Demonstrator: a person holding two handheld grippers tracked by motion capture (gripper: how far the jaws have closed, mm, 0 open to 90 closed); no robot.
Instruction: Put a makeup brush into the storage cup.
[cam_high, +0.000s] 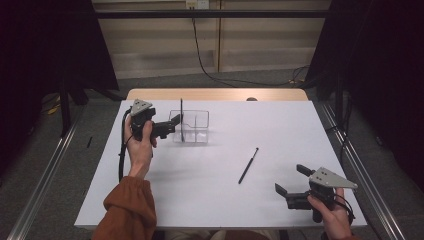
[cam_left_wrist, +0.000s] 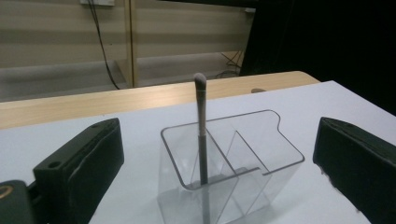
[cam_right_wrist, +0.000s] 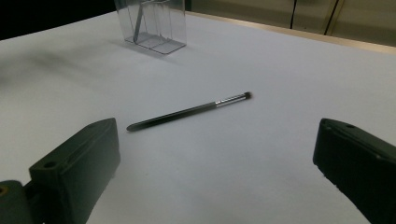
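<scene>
Left gripper (cam_high: 172, 122): jaws wide, at 9 o'clock of the clear holder (cam_high: 192, 126), holding nothing.
Standing brush (cam_left_wrist: 201, 126): upright in one compartment (stored there).
Right gripper (cam_high: 290, 179): jaws wide, aimed at the lying brush (cam_high: 248, 165), mid-table, awaiting pickup.

White counter (cam_high: 210, 165) — clear organizer (cam_high: 196, 127), grey-tipped brush (cam_left_wrist: 202, 135), black brush (cam_right_wrist: 187, 112) with a silver band; rust-orange sleeve (cam_high: 127, 207).
</scene>
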